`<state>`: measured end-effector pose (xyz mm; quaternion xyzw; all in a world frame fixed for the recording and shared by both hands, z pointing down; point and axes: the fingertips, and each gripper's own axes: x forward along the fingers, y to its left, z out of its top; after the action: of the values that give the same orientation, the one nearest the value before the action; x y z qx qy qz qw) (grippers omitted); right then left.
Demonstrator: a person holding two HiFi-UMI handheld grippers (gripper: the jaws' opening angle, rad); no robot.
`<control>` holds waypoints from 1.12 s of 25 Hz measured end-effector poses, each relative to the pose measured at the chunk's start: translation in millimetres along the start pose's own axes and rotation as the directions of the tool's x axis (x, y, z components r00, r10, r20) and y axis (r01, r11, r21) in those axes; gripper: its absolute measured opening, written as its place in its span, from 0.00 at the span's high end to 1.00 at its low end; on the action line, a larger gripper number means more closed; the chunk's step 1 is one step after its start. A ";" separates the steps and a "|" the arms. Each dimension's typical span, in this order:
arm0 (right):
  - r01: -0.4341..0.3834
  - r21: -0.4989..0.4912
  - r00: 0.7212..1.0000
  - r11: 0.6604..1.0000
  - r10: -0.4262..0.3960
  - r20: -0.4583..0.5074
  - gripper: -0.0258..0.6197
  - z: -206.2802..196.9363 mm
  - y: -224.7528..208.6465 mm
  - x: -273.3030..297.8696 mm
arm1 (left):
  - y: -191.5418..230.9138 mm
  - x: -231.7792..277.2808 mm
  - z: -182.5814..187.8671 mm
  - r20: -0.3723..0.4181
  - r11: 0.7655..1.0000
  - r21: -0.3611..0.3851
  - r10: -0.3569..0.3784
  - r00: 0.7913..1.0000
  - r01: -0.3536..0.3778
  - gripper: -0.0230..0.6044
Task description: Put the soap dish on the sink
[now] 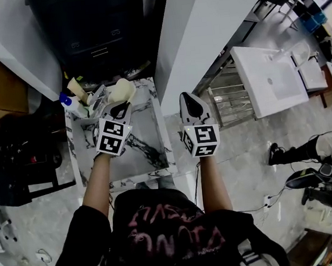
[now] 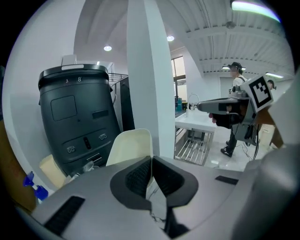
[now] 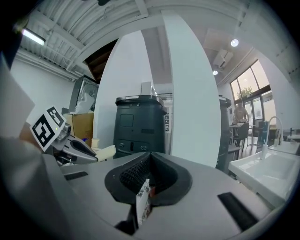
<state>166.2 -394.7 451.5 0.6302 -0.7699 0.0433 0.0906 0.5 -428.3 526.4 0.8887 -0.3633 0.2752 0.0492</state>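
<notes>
- At the lower middle of the left gripper view, the left gripper [image 2: 151, 161] had its jaws drawn together. The right edge of the cream soap dish [image 2: 127, 145] sat right at the line where they met, so it appeared to be pinched by its rim.
- In the head view the soap dish [image 1: 123, 90] stuck out from the tip of that gripper [image 1: 120, 106], above the upper edge of the marble sink [image 1: 146, 140] at centre frame. The right gripper view showed it the same way, projecting from the tip at middle left [image 3: 106, 151].
- The dish looked like thin moulded plastic or glazed ware: light, stiff and smooth. A pinch on one wall was probably enough to carry it. But it could pivot or slip in such a narrow hold, so a deeper bite across the rim would be steadier.
- If it was ceramic, a hard landing on stone could chip it, so it would be safest set down flat and gently.
- The right gripper [image 3: 149, 164] was clenched on nothing, and in the head view it hovered right of the sink [image 1: 189, 98].
- A blue spray bottle [image 1: 65, 100] and other toiletries crowded the sink's upper-left corner, which left the bare marble lower down as the likelier landing place.
</notes>
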 end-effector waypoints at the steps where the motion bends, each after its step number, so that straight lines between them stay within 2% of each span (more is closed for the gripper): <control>1: 0.005 0.003 1.000 1.000 -0.005 -0.001 0.94 -0.2 -3.3 -0.6 | -0.5 7.3 -5.9 -0.017 1.000 0.001 -0.007 1.000 0.007 0.92; 4: 0.013 0.004 1.000 1.000 -0.013 -0.003 0.94 0.6 -10.9 2.8 | 0.3 26.2 -18.5 -0.066 0.999 0.022 -0.022 0.998 0.024 0.92; 10: 0.032 0.005 0.999 0.999 -0.032 -0.014 0.94 -5.4 -26.3 9.6 | 1.3 67.9 -52.1 -0.161 0.998 0.017 -0.057 0.985 0.061 0.92; 16: 0.050 0.021 0.997 0.999 -0.049 -0.059 0.94 -26.4 -37.7 15.4 | -0.3 101.6 -86.3 -0.262 0.996 0.011 -0.087 0.961 0.093 0.92; 28: 0.060 0.021 0.992 0.998 -0.058 -0.113 0.94 -51.6 -54.7 30.9 | -5.3 141.4 -122.4 -0.354 0.990 0.030 -0.117 0.928 0.136 0.92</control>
<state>218.3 -426.2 505.4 0.6503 -0.7440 0.0853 0.1275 31.2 -476.8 704.5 0.8479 -0.2829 0.4356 0.1067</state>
